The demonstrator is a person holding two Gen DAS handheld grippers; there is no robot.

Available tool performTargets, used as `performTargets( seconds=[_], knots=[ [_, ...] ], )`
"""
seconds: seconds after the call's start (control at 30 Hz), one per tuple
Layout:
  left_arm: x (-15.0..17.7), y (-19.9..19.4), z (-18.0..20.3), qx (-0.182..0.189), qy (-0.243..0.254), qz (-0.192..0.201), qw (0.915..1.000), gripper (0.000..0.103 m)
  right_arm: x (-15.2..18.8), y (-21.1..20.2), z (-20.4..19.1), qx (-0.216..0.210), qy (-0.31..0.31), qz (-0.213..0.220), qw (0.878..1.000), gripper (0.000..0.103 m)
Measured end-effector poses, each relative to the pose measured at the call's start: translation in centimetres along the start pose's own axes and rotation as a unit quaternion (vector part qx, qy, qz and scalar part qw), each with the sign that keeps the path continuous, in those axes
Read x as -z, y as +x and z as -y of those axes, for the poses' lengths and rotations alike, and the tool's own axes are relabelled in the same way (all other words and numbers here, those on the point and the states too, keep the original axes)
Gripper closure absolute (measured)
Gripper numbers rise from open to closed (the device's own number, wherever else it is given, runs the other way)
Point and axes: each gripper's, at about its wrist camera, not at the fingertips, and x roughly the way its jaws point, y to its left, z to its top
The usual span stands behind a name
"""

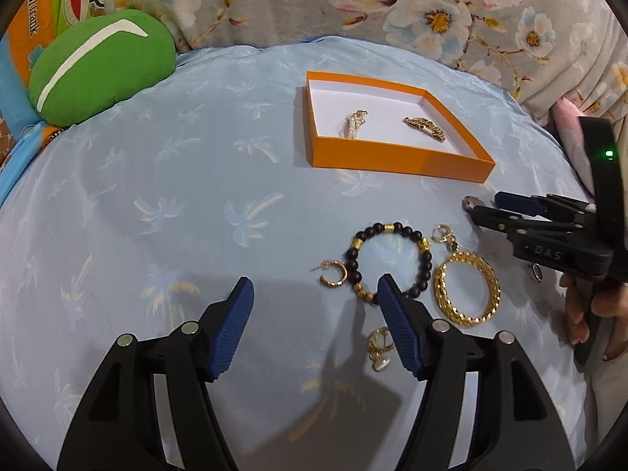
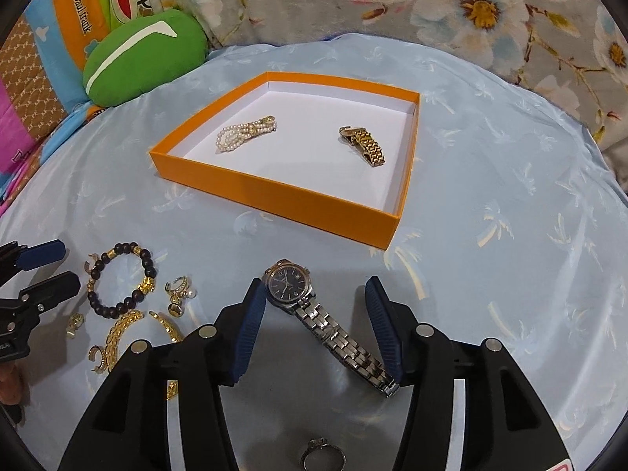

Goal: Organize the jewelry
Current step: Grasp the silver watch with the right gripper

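Currently right gripper (image 2: 314,333) is spread wide astride the watch (image 2: 288,284), likely lining up a grab; left gripper (image 1: 314,325) is wide too, beside the bead bracelet (image 1: 388,261).

White lettering "Daul frank" on an orange printed cushion (image 2: 74,11) far beyond and left of the right tongs, its tail "ul frank" showing in the left wrist view, embossed "DAS" on the black right tongs (image 1: 482,206) body
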Motion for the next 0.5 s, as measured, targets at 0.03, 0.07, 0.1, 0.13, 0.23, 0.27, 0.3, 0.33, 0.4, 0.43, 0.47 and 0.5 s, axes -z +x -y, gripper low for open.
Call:
performTargets(
  seconds=[0.03,0.07,0.1,0.13,0.23,0.27,0.3,0.33,0.4,0.43,0.47,0.5],
  knots=[
    [0.1,-0.1,0.0,0.002,0.0,0.002,1.0,0.038,0.0,0.0,0.1,-0.002,0.004,-0.001,1.0,0.051],
    [0.2,-0.3,0.0,0.005,0.001,0.005,1.0,0.037,0.1,0.0,0.2,-0.004,0.008,-0.001,1.0,0.053],
    [0.2,-0.4,0.1,0.006,0.001,0.007,1.0,0.036,0.1,0.0,0.2,-0.007,0.011,-0.001,1.0,0.055],
    [0.3,-0.5,0.2,0.007,0.002,0.008,0.9999,0.035,0.1,-0.1,0.2,-0.008,0.012,0.0,1.0,0.058],
    [0.4,-0.5,0.6,0.012,0.004,0.004,0.9999,0.035,0.4,-0.3,-0.1,-0.01,0.022,0.003,1.0,0.076],
    [0.5,-0.5,0.8,0.013,0.004,0.003,0.9999,0.035,0.5,-0.4,-0.1,-0.009,0.03,0.004,1.0,0.079],
    [0.6,-0.5,1.0,0.014,0.004,0.002,0.9999,0.035,0.7,-0.6,0.0,-0.009,0.037,0.005,0.999,0.083],
    [0.7,-0.5,1.3,0.015,0.004,0.001,0.9999,0.035,0.9,-0.8,0.2,-0.011,0.048,0.008,0.999,0.084],
    [0.8,-0.6,2.0,0.019,0.007,0.001,0.9998,0.035,1.3,-1.3,0.5,-0.01,0.066,0.014,0.998,0.087],
    [0.9,-0.7,2.4,0.023,0.01,0.0,0.9997,0.035,1.5,-1.7,0.6,-0.01,0.074,0.019,0.997,0.087],
    [0.9,-0.8,2.9,0.027,0.013,0.0,0.9996,0.035,1.8,-2.2,0.7,-0.008,0.081,0.025,0.996,0.087],
    [1.0,-0.9,3.5,0.03,0.016,0.001,0.9994,0.035,2.0,-2.7,0.8,-0.005,0.086,0.03,0.996,0.087]
  ],
)
